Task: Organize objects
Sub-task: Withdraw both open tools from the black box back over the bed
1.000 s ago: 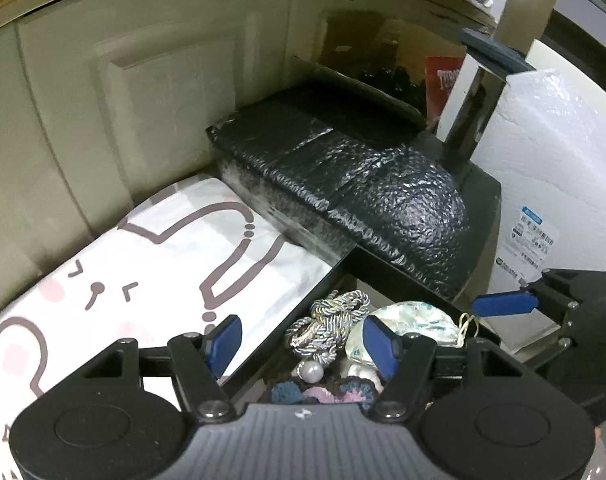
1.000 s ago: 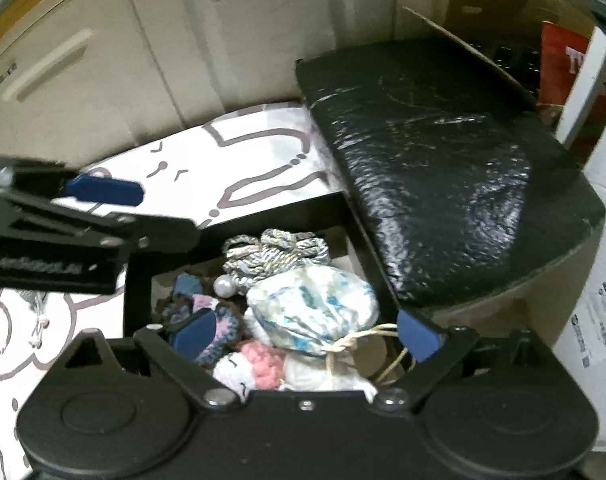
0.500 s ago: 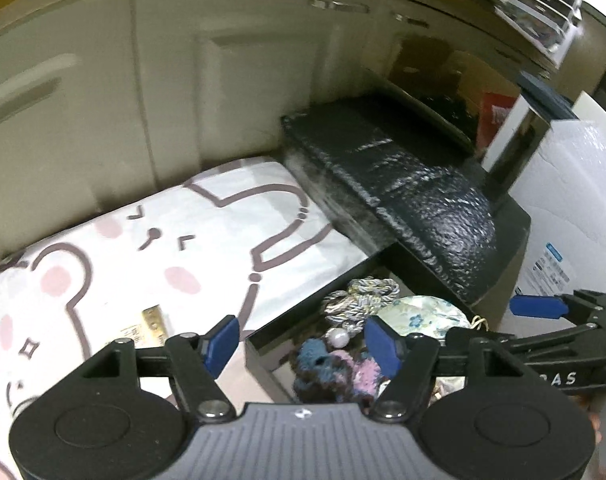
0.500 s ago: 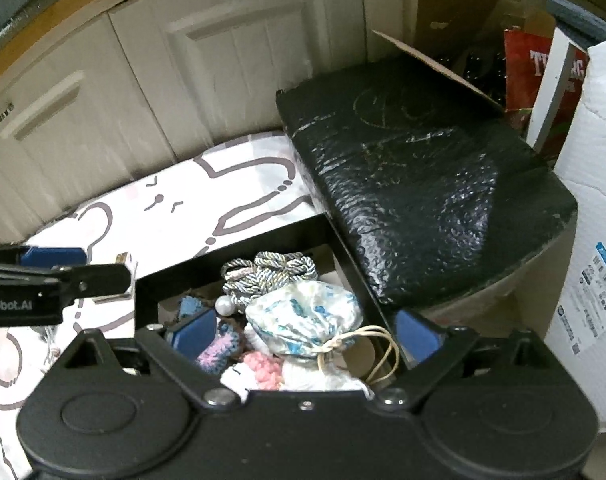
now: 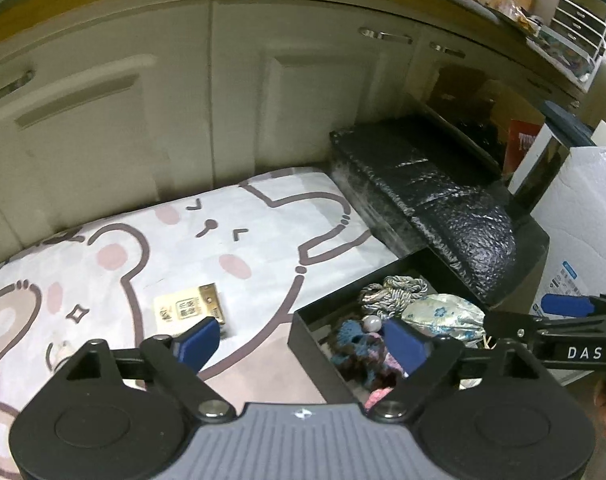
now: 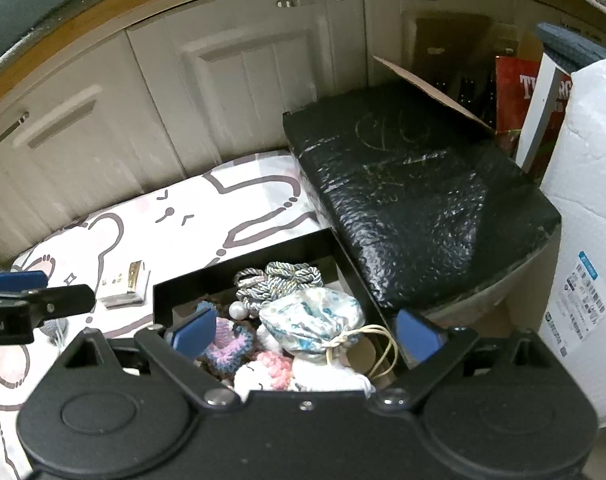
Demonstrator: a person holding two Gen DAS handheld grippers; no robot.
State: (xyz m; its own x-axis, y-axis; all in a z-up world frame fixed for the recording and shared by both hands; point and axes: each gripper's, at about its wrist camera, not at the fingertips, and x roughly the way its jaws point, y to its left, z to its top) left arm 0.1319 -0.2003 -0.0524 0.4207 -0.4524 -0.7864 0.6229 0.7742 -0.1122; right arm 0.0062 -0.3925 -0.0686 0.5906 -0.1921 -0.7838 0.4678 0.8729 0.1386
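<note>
A black open box (image 5: pixel 303 320) (image 6: pixel 167 286) sits on a bear-print cloth (image 5: pixel 163 252) (image 6: pixel 243 192). It holds a grey braided cord (image 5: pixel 395 290) (image 6: pixel 279 278), a floral drawstring pouch (image 5: pixel 443 314) (image 6: pixel 315 316), a pearl (image 6: pixel 237 310) and crocheted pieces (image 5: pixel 359 344) (image 6: pixel 227 340). A small clear packet with a gold clasp (image 5: pixel 189 308) (image 6: pixel 125 284) lies on the cloth left of the box. My left gripper (image 5: pixel 303 338) is open and empty, above the box's left edge. My right gripper (image 6: pixel 307 328) is open and empty over the box.
A black textured case (image 5: pixel 431 200) (image 6: pixel 415 184) lies to the right of the cloth. Cream cabinet doors (image 5: pixel 183 100) (image 6: pixel 243 80) stand behind. White foam packaging (image 6: pixel 591 200) and a red box (image 6: pixel 519 96) are at the right.
Both grippers have pulled back and up. The left view has swung left, so the packet on the cloth has come into sight. Both stay open and empty.
</note>
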